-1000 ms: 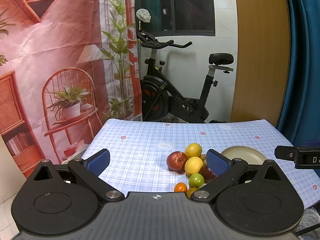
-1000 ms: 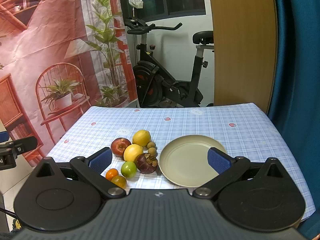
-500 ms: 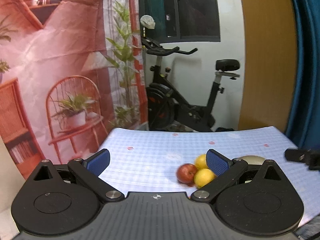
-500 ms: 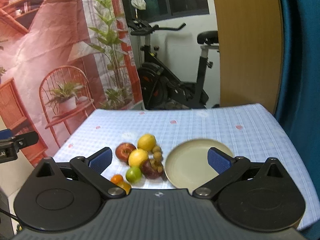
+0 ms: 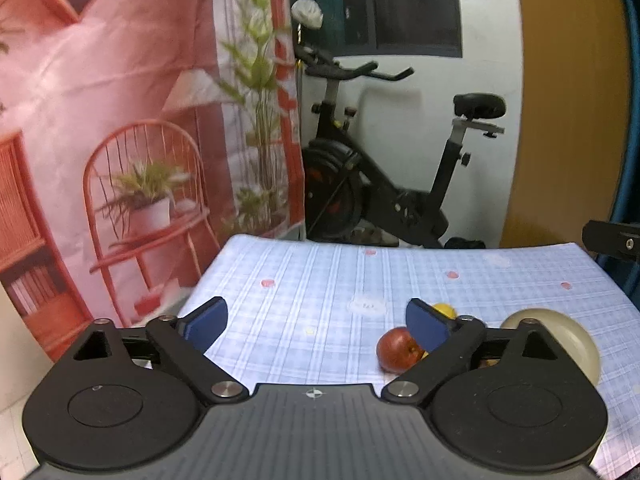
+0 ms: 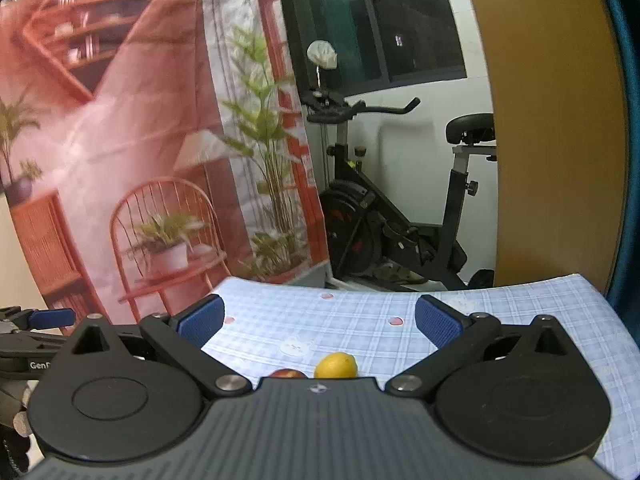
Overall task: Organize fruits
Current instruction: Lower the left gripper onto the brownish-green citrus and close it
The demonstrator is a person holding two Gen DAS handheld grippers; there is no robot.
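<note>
In the left wrist view a red apple (image 5: 396,348) lies on the checked tablecloth (image 5: 320,280), just left of my right fingertip. A yellow lemon (image 5: 445,310) peeks out behind that fingertip. A beige plate (image 5: 560,332) sits to the right, partly hidden by the gripper body. My left gripper (image 5: 316,326) hovers above the cloth; its jaws are closing with nothing between them. My right gripper (image 6: 318,322) is open and empty. Low in its view are the lemon (image 6: 336,365) and the top of the apple (image 6: 288,374). The other fruits are hidden.
An exercise bike (image 5: 384,184) stands behind the table's far edge. A printed red backdrop (image 5: 140,140) hangs at the left, and a wooden panel (image 5: 568,100) and a blue curtain (image 6: 628,120) are at the right. The other gripper shows at each view's edge.
Both views have moved closer to the table and tilted up, so the fruits sit lower in frame. The plate and small fruits have left the right view. The left jaws are slightly narrower.
</note>
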